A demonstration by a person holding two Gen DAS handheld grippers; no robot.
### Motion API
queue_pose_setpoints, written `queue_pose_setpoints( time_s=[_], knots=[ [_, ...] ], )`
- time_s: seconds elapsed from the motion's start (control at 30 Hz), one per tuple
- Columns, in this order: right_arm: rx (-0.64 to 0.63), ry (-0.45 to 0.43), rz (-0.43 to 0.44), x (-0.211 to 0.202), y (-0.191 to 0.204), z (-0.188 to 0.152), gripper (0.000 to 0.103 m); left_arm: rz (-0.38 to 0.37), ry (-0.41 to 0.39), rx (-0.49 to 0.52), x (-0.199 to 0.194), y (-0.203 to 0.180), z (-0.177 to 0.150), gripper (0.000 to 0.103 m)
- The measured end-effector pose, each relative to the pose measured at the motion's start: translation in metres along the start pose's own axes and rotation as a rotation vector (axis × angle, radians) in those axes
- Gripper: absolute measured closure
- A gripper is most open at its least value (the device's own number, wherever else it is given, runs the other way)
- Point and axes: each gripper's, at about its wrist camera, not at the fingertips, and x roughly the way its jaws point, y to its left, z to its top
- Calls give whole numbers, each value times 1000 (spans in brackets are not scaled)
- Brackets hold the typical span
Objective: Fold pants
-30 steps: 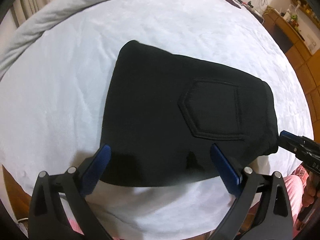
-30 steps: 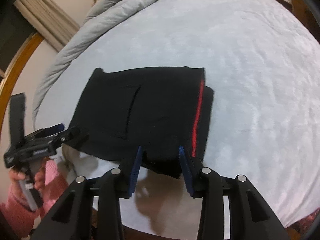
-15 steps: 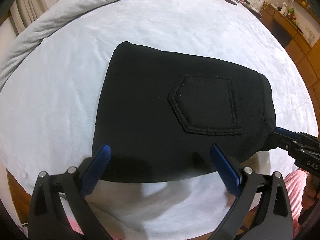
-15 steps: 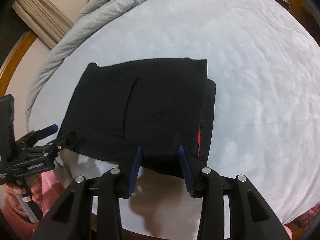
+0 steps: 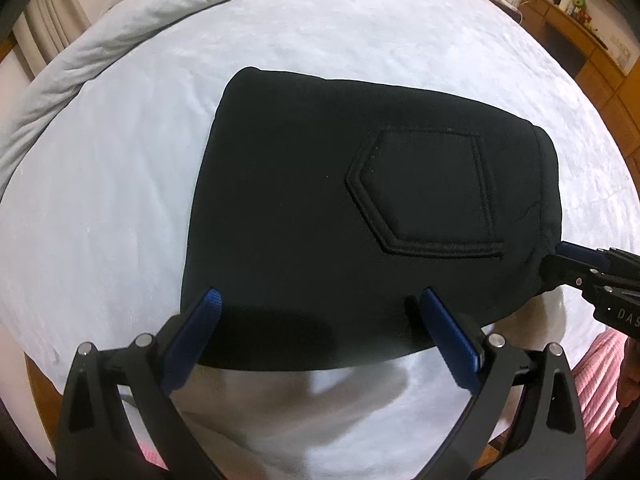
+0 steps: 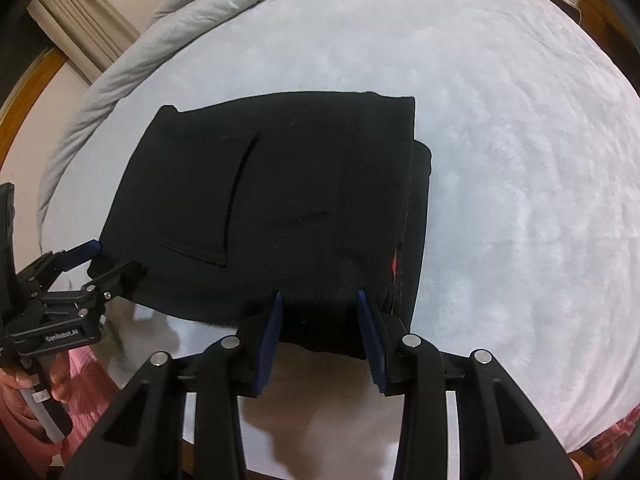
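Black pants [image 5: 340, 208] lie folded into a compact rectangle on the white bed, back pocket [image 5: 424, 192] facing up. They also show in the right wrist view [image 6: 280, 208], with a sliver of red stripe [image 6: 394, 264] at the right edge. My left gripper [image 5: 320, 304] is open at the near left edge of the pants, holding nothing. My right gripper [image 6: 320, 300] is partly open with its jaws either side of the near right corner of the fabric. Each gripper shows in the other's view: the right one [image 5: 568, 256], the left one [image 6: 100, 260].
The white bed cover [image 5: 360, 32] spreads all round the pants. A rolled grey duvet [image 5: 120, 32] lies along the far left edge. Wooden furniture [image 5: 580, 12] stands at the far right. A wooden bed frame [image 6: 24, 96] curves at the left.
The top layer of the pants has settled flat and now covers most of the red stripe. Both grippers have come a little closer to the pants' near edge.
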Motion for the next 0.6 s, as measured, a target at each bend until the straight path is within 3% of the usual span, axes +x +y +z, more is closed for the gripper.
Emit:
queue_pose_setpoints(
  time_s=[0.47, 0.6],
  knots=[
    [15, -5, 14, -1, -4, -2, 64, -12, -17, -4, -9, -5, 1, 5],
    [65, -15, 64, -9, -10, -1, 61, -13, -11, -6, -7, -1, 0, 5]
  ],
)
